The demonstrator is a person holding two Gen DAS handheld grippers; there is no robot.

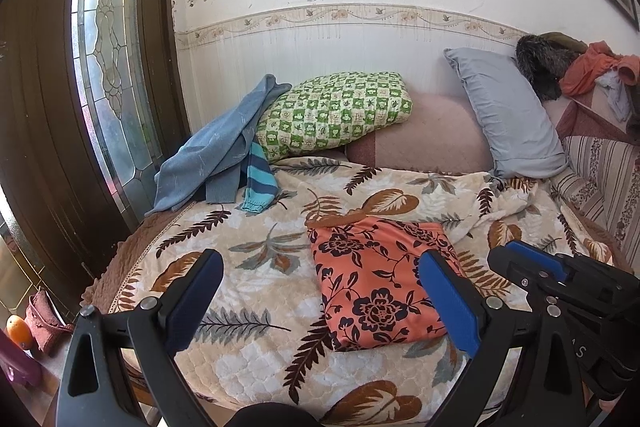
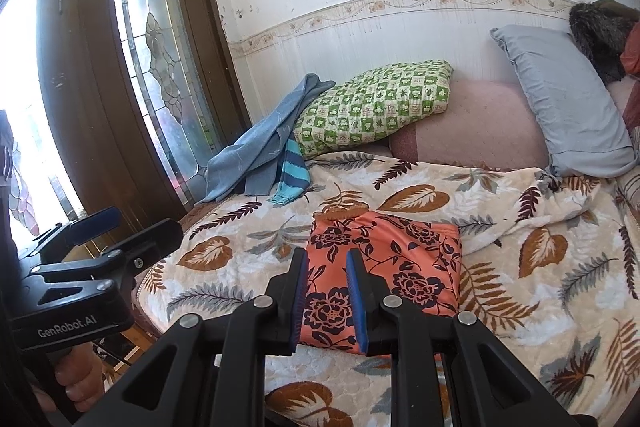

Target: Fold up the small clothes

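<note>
Left wrist view: I look forward and slightly down from the bed's near edge, toward the wall. Right wrist view: same heading, set just to the right. Shared by both: folded orange floral garment [image 1: 376, 279] [image 2: 380, 267], leaf-print blanket [image 1: 248, 239] [image 2: 520, 267], green checked pillow [image 1: 336, 113] [image 2: 372, 107], glass door [image 1: 108, 67] [image 2: 160, 67].

Striped garment [image 1: 258, 179] half under blue cloth [image 1: 208, 163]
</note>
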